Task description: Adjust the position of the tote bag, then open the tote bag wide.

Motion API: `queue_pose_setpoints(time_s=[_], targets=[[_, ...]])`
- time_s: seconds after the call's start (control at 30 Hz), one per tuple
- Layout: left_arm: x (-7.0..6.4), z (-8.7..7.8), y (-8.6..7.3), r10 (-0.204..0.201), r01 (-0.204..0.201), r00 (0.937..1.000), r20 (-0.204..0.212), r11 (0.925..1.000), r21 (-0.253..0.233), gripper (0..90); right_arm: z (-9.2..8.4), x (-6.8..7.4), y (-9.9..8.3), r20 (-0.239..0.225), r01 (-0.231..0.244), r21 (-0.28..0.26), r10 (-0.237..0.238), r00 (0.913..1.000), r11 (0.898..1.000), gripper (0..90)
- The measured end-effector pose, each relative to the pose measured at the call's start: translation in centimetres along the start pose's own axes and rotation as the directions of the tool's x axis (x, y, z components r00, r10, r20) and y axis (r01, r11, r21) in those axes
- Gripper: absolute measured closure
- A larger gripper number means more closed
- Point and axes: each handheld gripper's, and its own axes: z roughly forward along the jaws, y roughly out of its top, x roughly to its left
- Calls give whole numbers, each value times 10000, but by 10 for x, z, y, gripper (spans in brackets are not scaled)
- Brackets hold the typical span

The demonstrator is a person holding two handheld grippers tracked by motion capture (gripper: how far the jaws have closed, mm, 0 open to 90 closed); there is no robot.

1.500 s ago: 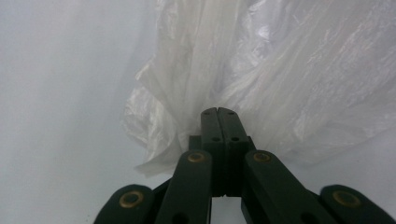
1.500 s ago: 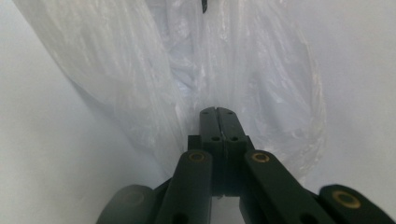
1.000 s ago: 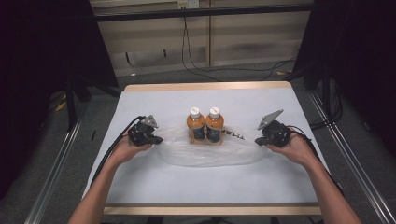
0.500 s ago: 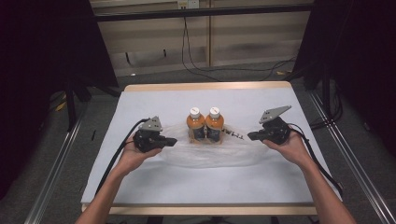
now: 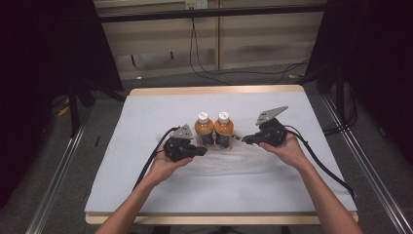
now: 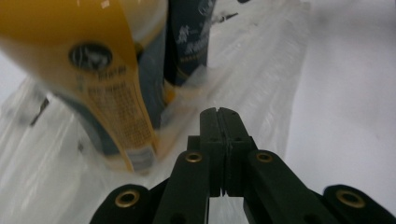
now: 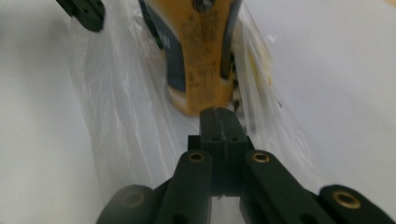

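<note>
Two orange drink bottles [image 5: 204,129] [image 5: 224,128] with white caps and dark labels stand side by side on a clear plastic bag [image 5: 219,163] spread on the white table cover. My left gripper [image 5: 200,151] lies just left of them, its jaws shut with nothing seen between them; in the left gripper view its tip [image 6: 218,113] hovers over the bag [image 6: 266,79] beside the near bottle [image 6: 107,70]. My right gripper [image 5: 244,140] is shut at the right bottle's base, its tip [image 7: 219,113] close to that bottle [image 7: 205,56], with bag film [image 7: 116,107] around it.
The white-covered table [image 5: 146,112] has a wooden edge at front and back. Metal rails run along both sides, and cables lie on the floor behind. The left gripper [image 7: 81,11] shows at the top left of the right gripper view.
Both hands have moved inward toward the bottles: the left gripper slid right, the right gripper slid left. The jaws of both stay shut. The bottles have not moved.
</note>
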Motion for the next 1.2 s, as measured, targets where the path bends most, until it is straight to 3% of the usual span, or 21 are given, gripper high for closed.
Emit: queue_pose_setpoints(time_s=[0.17,0.23,0.33,0.53,0.67,0.77,0.83,0.93,0.97,1.03,1.1,1.2], targets=[[-3,16,9,80,-80,10000,21,10000,-35,899,20,-5,12,-102,52,329,-49,9999,9994,900],[-5,24,8,97,-98,9999,57,9998,176,900,28,-10,14,-92,-162,320,165,9998,9994,900],[-7,34,5,297,-296,9996,-14,9977,610,900,38,-11,18,16,-20,659,19,10000,9978,900],[-4,37,-1,223,-223,9998,19,9977,637,900,50,-19,22,-99,-83,1006,94,9999,9949,900],[-4,43,-6,363,-367,9993,53,9934,1082,900,59,-24,22,-179,-255,1321,281,9994,9909,900],[-7,47,-7,359,-368,9993,100,9936,1064,900,67,-27,20,-236,-390,1406,427,9988,9893,900],[-9,49,-9,512,-516,9987,64,9895,1352,900,71,-29,18,-265,-389,1511,434,9987,9877,900],[-13,49,-12,660,-653,9978,21,9827,1735,900,77,-28,16,-164,-658,1727,697,9974,9828,900],[-12,49,-13,579,-600,9982,177,9868,1505,900,78,-30,15,-163,-703,1737,743,9971,9823,900],[-13,49,-14,523,-558,9983,275,9874,1480,900,82,-32,13,-214,-967,1798,1022,9945,9789,900],[-12,48,-14,503,-577,9975,502,9857,1585,900,84,-35,13,-173,-1078,1738,1125,9935,9789,900],[-17,47,-14,808,-870,9958,423,9804,1767,900,86,-40,15,-97,-1271,1678,1305,9914,9776,900]])
